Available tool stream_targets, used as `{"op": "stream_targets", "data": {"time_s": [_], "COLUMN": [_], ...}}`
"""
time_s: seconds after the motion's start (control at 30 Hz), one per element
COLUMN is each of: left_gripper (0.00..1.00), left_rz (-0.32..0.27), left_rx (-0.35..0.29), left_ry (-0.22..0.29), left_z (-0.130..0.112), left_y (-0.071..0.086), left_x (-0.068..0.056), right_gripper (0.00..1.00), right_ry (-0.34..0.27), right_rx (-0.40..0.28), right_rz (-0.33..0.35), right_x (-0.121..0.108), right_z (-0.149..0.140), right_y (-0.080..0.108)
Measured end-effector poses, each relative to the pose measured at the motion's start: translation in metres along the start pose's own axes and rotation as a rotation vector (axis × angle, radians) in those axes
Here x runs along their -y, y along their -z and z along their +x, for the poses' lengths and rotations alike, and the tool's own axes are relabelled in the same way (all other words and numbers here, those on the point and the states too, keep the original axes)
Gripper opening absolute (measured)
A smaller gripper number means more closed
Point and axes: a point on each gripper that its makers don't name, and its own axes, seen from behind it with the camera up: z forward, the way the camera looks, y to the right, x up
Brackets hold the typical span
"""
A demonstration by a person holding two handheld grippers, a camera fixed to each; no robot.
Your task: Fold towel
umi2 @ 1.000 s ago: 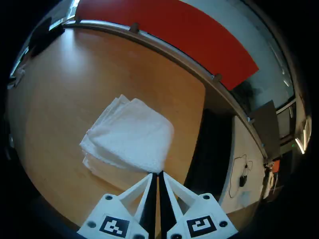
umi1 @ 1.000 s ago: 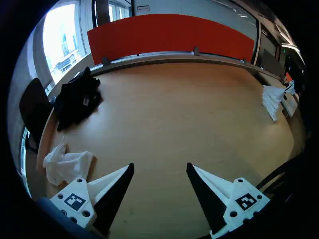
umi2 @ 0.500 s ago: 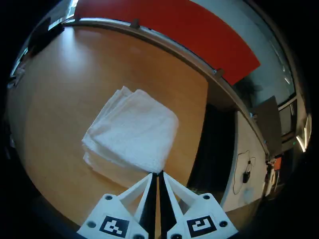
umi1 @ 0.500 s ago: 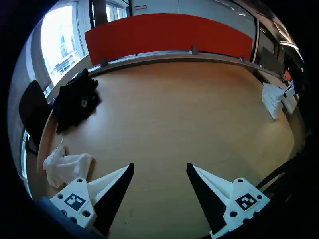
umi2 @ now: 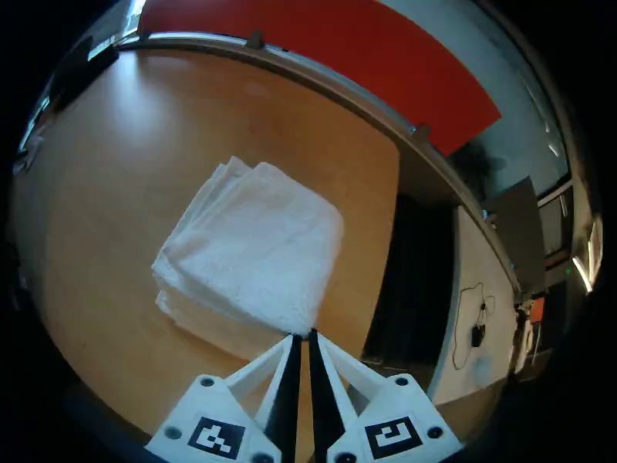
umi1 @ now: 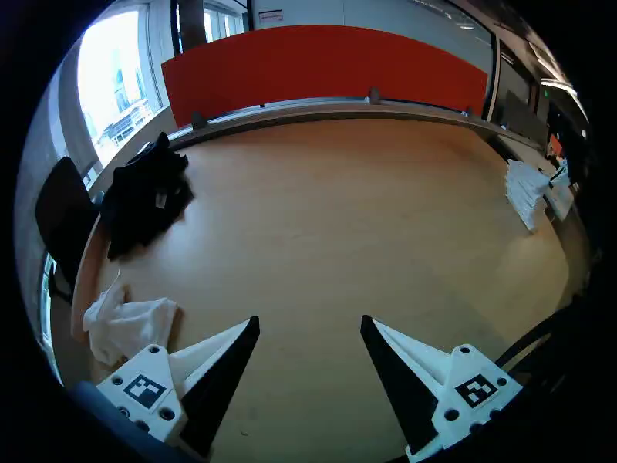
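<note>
In the right gripper view a folded white towel (umi2: 258, 247) lies on top of a lower white stack (umi2: 193, 320) on the wooden table (umi2: 116, 154). My right gripper (umi2: 303, 338) is shut, its tips pinching the near corner of the top towel. In the left gripper view my left gripper (umi1: 310, 328) hovers open over bare table (umi1: 324, 224), nothing between its fingers. A crumpled white towel (umi1: 127, 324) lies at the table's left edge beside the left finger. The white towel stack (umi1: 527, 189) sits far right.
A black garment (umi1: 146, 193) lies at the table's back left, with a dark chair (umi1: 62, 216) beyond the edge. A red partition (umi1: 324, 69) runs along the far side. Right of the stack the table ends at a dark gap (umi2: 409, 278).
The top towel has shifted slightly in the right gripper view while the grip on its corner holds. The left gripper view has drifted only a little.
</note>
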Motion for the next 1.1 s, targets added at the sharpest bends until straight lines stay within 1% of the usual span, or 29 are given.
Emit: {"op": "stream_targets", "data": {"time_s": [0.23,0.3,0.5,0.83,1.0,1.07,1.1], "left_gripper": [0.98,0.97,0.97,0.97,0.97,0.98,0.98], "left_rz": [-0.002,-0.002,-0.002,-0.005,-0.007,-0.008,-0.008], "left_rx": [0.001,0.001,-0.001,-0.003,-0.005,-0.006,-0.006], "left_ry": [0.001,0.003,0.003,0.004,0.004,0.005,0.005], "left_z": [-0.001,-0.001,-0.001,-0.001,-0.001,-0.001,-0.001], "left_y": [0.001,0.001,0.000,0.000,0.000,0.000,0.001], "left_x": [0.000,0.000,0.000,-0.001,0.000,0.000,0.000], "right_gripper": [0.24,0.26,0.30,0.31,0.64,0.74,0.78], "right_ry": [0.004,0.003,-0.002,0.002,-0.002,-0.002,-0.002], "right_rx": [0.017,0.020,0.026,0.036,0.028,0.022,0.018], "right_rz": [-0.022,-0.027,-0.041,-0.054,-0.058,-0.058,-0.056], "right_x": [-0.004,-0.005,-0.008,-0.010,-0.011,-0.010,-0.009], "right_z": [-0.003,-0.004,-0.005,-0.011,-0.011,-0.010,-0.009], "right_y": [0.000,0.000,0.001,0.006,0.010,0.011,0.011]}}
